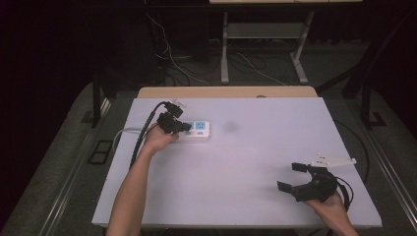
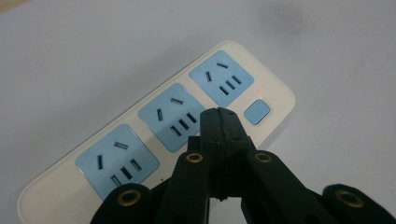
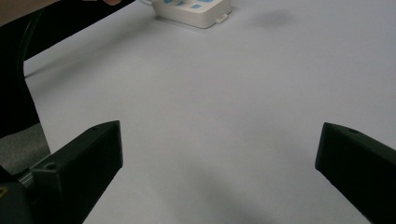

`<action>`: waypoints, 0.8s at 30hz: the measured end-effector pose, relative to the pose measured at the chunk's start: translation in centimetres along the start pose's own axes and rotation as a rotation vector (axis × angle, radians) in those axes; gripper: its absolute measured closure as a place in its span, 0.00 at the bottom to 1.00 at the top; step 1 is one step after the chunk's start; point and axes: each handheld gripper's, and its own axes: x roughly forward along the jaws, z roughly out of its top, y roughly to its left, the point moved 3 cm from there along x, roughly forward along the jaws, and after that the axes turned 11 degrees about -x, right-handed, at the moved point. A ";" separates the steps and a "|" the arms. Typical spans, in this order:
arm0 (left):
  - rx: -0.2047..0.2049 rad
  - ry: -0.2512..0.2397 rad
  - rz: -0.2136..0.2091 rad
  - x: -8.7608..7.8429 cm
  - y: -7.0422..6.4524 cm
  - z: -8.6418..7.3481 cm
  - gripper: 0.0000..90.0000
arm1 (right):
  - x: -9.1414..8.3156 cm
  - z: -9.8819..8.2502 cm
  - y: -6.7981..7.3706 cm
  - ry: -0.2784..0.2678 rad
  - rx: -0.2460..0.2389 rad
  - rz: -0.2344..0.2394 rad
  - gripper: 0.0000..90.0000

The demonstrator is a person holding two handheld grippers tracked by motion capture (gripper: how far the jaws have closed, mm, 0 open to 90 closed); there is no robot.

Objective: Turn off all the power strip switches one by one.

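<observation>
Best pressed squarely onto the power strip's (image 2: pixel 159 126) blue switch (image 2: pixel 257 112) with left gripper (image 2: pixel 219 116) fingers closed together, right gripper (image 1: pixel 295 177) fingers wide, idle above the tabletop (image 1: pixel 255 162).

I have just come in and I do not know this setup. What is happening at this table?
A person holds a gripper in each hand at a white table. The left gripper, its jaws closed together with nothing between them, is over a cream power strip with three blue sockets, close to its blue button; a small red light shows beside the button. The right gripper is near the table's front right corner, jaws wide open, holding nothing.
</observation>
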 end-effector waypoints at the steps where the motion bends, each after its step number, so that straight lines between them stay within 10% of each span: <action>1: 0.001 0.003 0.001 0.1 0.0 -0.1 0.99 | 0.0 0.0 0.0 0.000 0.000 0.000 0.01; 24: -0.023 0.038 -0.021 0.4 0.4 -0.4 0.99 | 0.2 -0.1 0.0 0.017 -0.006 0.000 0.01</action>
